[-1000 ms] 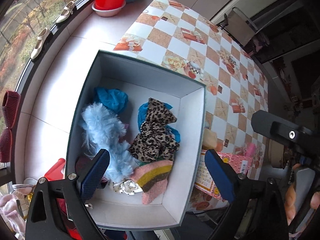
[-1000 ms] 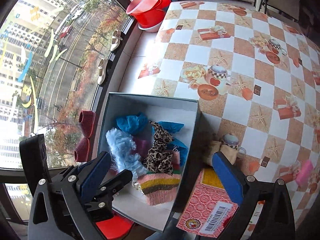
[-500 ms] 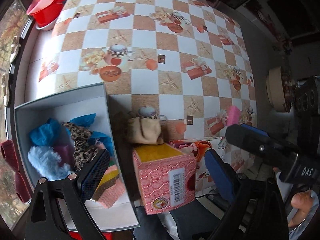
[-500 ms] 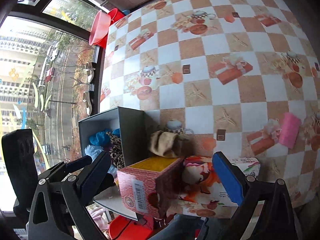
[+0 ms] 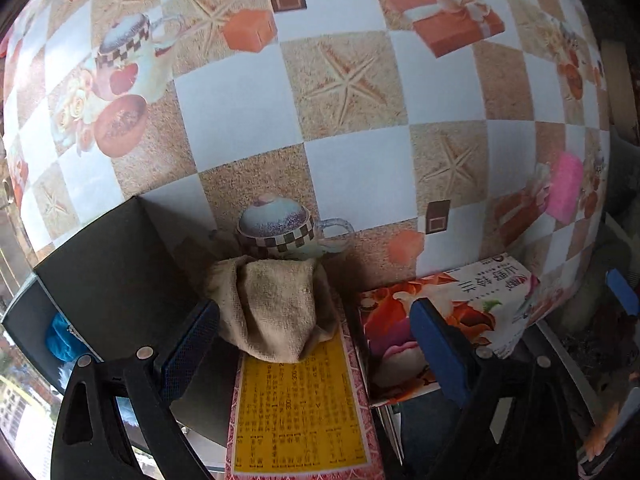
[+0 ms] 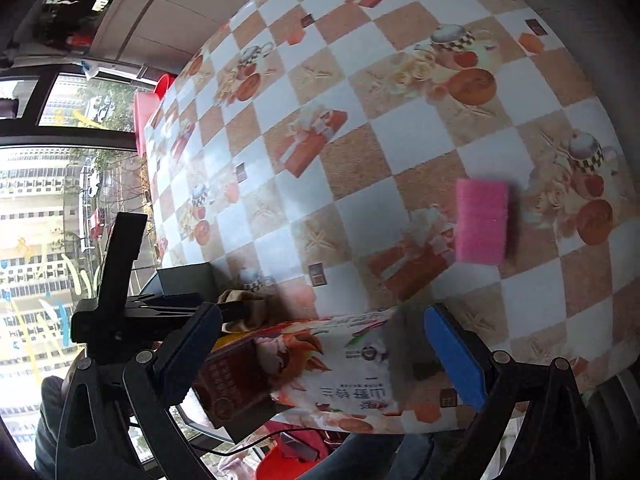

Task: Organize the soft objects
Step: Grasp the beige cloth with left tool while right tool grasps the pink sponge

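At lower centre of the left wrist view, a coarse, matt tan woven cloth (image 5: 276, 312) is lying slumped over a yellow-topped red printed cardboard box (image 5: 300, 408). The checkered oilcloth covering the counter (image 5: 240, 108) is looking smooth with a soft sheen. A spongy matt pink block (image 6: 482, 222) is showing a rough, fuzzy face at right.
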A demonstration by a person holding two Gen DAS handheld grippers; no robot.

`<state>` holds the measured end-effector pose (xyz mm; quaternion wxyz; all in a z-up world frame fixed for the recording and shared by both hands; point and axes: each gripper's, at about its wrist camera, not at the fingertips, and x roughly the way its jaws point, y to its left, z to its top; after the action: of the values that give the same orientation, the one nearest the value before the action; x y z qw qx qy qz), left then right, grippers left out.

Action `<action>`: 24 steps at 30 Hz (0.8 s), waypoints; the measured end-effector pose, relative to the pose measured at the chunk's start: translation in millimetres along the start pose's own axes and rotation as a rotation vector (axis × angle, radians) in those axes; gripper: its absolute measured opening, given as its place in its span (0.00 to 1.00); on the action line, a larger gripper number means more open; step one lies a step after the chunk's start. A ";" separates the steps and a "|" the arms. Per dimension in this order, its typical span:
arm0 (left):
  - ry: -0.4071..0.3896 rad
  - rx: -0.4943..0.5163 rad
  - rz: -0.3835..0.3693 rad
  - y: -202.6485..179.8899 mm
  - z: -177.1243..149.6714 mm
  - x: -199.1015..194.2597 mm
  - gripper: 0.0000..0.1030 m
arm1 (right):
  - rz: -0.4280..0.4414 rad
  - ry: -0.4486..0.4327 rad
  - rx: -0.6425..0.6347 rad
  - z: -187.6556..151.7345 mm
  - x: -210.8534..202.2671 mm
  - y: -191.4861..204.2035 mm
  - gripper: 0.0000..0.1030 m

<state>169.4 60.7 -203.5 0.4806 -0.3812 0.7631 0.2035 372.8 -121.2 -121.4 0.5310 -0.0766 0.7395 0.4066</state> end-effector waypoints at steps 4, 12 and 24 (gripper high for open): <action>0.082 -0.005 0.024 0.6 6.9 19.8 0.94 | -0.026 0.015 0.042 7.7 7.7 -26.9 0.99; 0.184 -0.011 0.079 4.0 14.1 47.1 0.94 | -0.140 0.017 0.073 26.6 27.9 -59.5 0.99; 0.332 0.045 0.140 6.2 29.3 75.1 0.94 | -0.291 0.033 0.003 51.3 65.5 -71.5 0.99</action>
<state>163.0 55.4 -284.0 0.3412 -0.3447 0.8610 0.1533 421.0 -112.3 -219.5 0.5722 -0.1891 0.7298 0.3228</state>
